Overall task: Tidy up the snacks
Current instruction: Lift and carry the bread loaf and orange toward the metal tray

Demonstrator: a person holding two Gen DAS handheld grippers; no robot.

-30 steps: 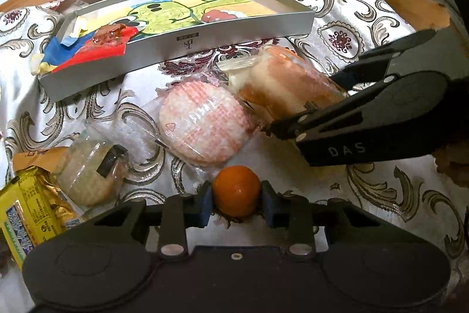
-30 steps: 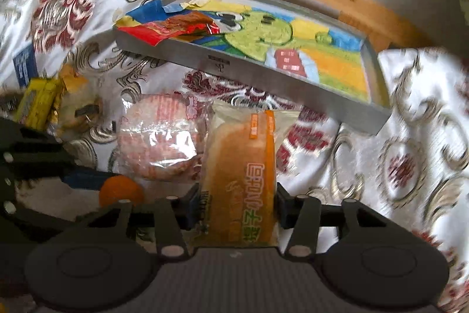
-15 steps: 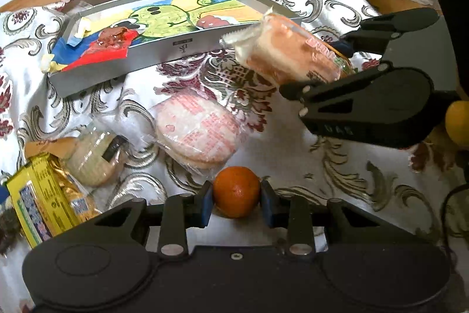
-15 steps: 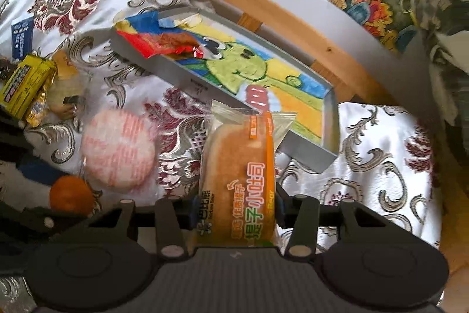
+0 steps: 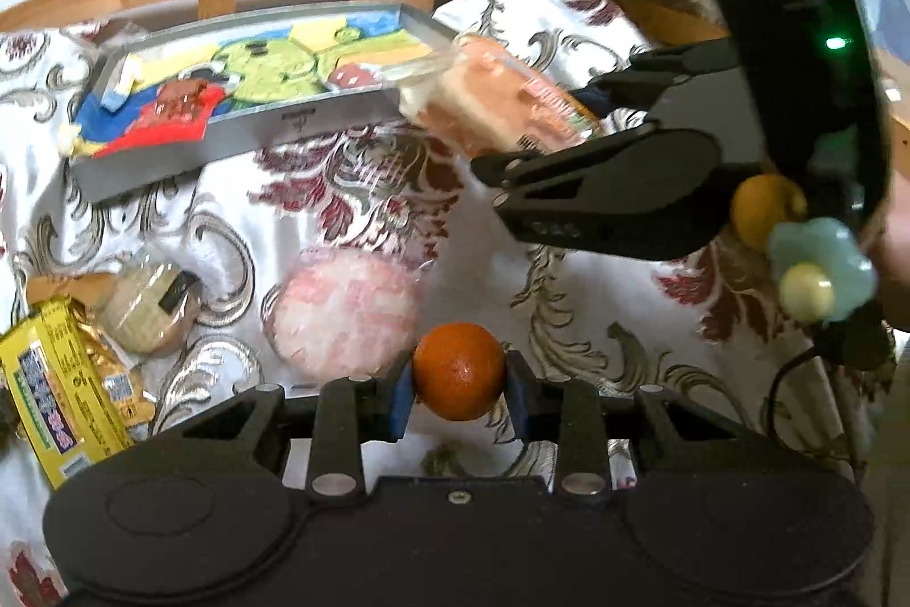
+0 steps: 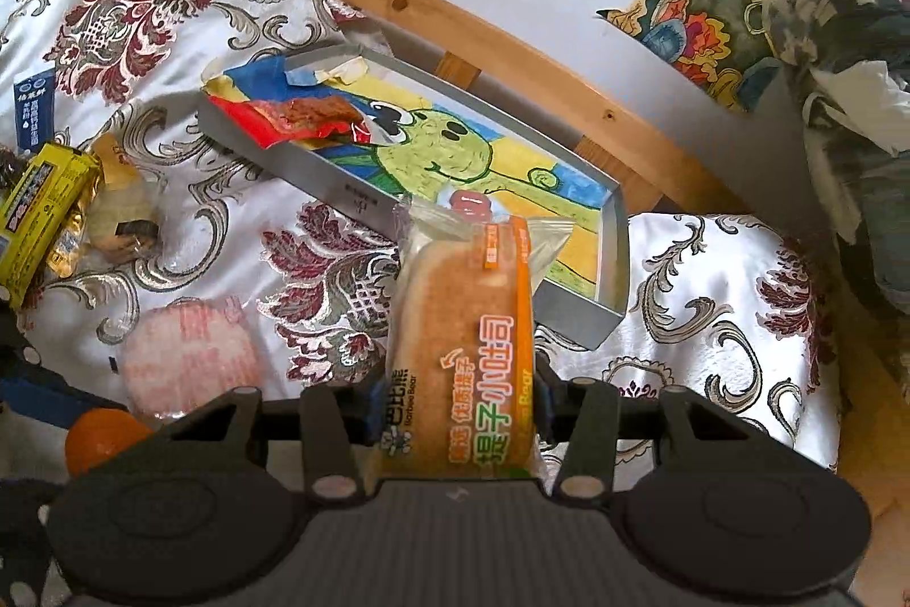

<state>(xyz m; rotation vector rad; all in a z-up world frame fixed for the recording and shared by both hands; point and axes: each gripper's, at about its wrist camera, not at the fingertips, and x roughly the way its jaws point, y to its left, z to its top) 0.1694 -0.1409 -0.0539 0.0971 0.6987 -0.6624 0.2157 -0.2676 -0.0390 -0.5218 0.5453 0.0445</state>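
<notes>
Printed on the bread packet (image 6: 463,356): orange Chinese characters "提子小吐司", smaller "巴比熊" beside a bear logo, and partly hidden "Bear" on the orange stripe. Lettering on the yellow packet (image 6: 34,209) too blurred to read.

Your bread pack (image 6: 460,356) hangs lengthwise by the tray (image 6: 608,265); your orange (image 5: 458,371) sits above the bed.

bread packet (image 6: 460,351) lifted off cloth toward tray (image 6: 341,194), orange (image 5: 458,371) raised slightly
</notes>
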